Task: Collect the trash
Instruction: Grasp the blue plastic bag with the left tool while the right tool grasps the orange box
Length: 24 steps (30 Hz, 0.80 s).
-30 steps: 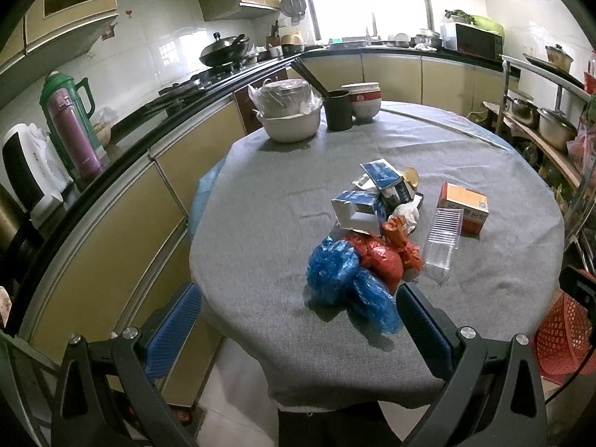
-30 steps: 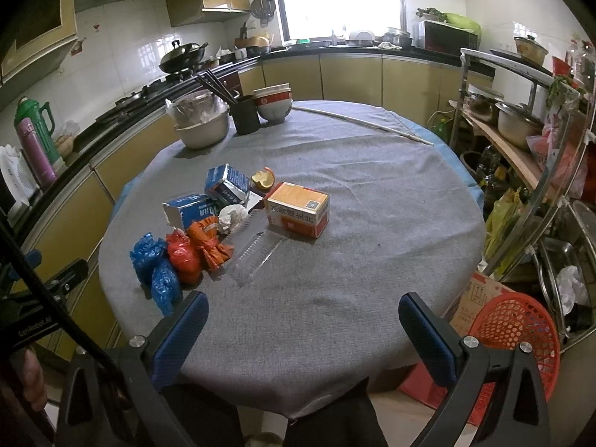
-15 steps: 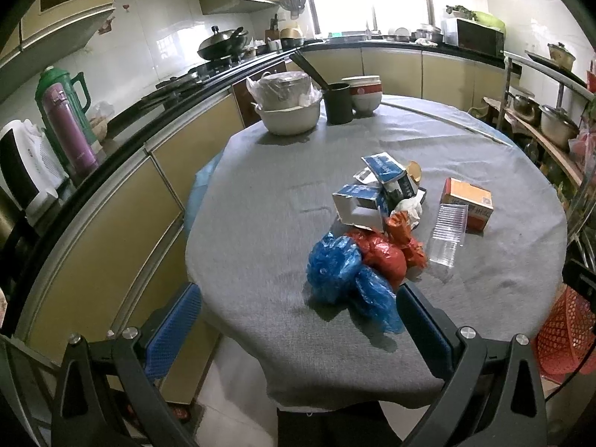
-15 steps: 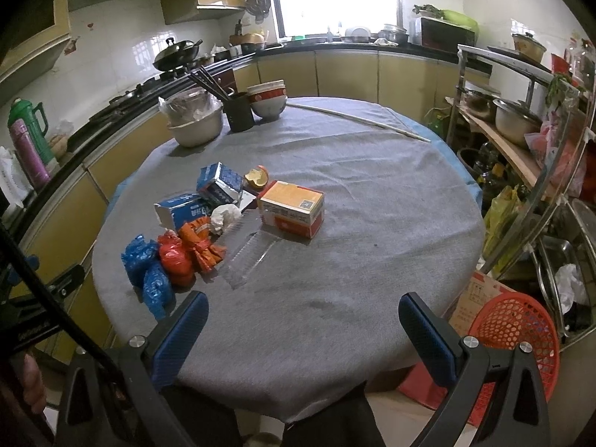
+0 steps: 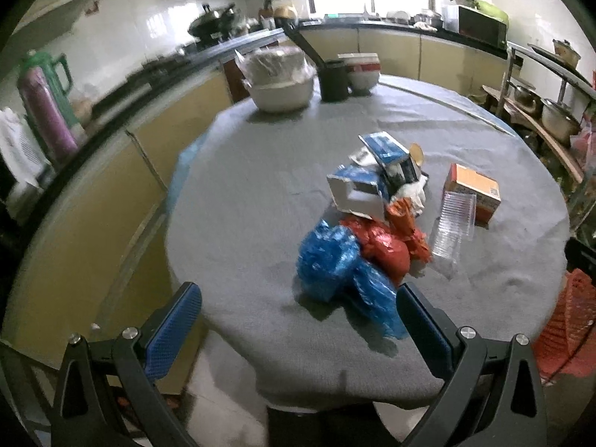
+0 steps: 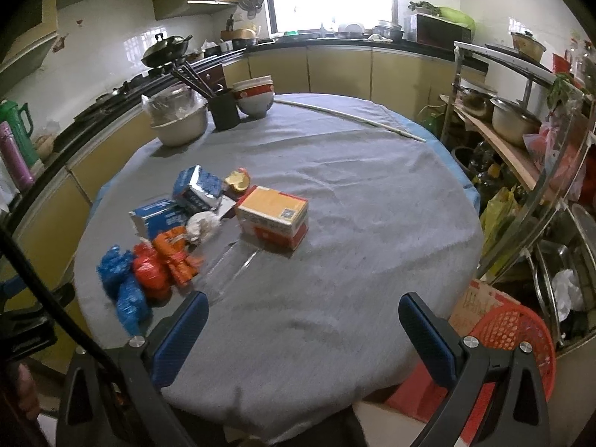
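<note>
A heap of trash lies on the round grey table (image 5: 260, 193): blue plastic bags (image 5: 335, 264), a red bag (image 5: 383, 246), an orange wrapper (image 5: 406, 223), blue-white cartons (image 5: 372, 182), a clear plastic tray (image 5: 452, 223) and an orange box (image 5: 475, 190). My left gripper (image 5: 298, 320) is open and empty at the table's near edge, just before the blue bags. In the right wrist view the orange box (image 6: 273, 216) and the bags (image 6: 123, 279) show. My right gripper (image 6: 303, 335) is open and empty over the near table edge.
A red mesh basket (image 6: 510, 339) stands on the floor to the right of the table and shows in the left wrist view (image 5: 570, 331). A covered bowl (image 5: 279, 78), a black cup (image 5: 335, 80) and stacked bowls (image 5: 361, 70) stand at the far side. A metal rack (image 6: 521, 130) is on the right.
Both grippers have moved a little closer to the table and the trash heap. Both stay open. Nothing on the table has moved.
</note>
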{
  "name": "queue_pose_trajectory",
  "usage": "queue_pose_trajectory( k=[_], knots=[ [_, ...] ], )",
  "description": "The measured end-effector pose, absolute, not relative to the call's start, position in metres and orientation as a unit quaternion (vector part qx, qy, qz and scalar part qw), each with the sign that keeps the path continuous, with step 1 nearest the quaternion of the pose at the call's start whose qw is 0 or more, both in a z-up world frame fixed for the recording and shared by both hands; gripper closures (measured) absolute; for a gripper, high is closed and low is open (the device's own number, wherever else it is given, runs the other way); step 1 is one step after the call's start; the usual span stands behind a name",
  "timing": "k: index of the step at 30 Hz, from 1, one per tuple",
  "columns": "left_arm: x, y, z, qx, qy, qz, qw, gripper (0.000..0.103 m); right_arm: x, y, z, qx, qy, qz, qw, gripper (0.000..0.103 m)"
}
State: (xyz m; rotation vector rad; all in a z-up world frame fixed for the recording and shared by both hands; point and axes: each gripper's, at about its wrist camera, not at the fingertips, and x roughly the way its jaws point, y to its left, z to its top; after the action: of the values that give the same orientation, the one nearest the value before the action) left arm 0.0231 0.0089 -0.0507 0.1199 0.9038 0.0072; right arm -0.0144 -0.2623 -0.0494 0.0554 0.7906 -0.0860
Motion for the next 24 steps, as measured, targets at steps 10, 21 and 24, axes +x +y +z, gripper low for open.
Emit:
queue_pose_trajectory(
  k=[10, 21, 24],
  knots=[
    [0.069, 0.024, -0.081, -0.039, 0.511, -0.057, 0.857, 0.000, 0.051, -0.301, -0.073, 0.023, 0.402, -0.022, 0.915, 0.000],
    [0.097, 0.024, -0.105, -0.104, 0.556, -0.094, 0.819, 0.000, 0.119, -0.283, -0.101, -0.076, 0.408, 0.102, 0.904, 0.000],
    [0.101, 0.027, -0.108, -0.122, 0.561, -0.102, 0.812, 0.000, 0.132, -0.278, -0.102, -0.098, 0.404, 0.133, 0.900, 0.003]
  ],
)
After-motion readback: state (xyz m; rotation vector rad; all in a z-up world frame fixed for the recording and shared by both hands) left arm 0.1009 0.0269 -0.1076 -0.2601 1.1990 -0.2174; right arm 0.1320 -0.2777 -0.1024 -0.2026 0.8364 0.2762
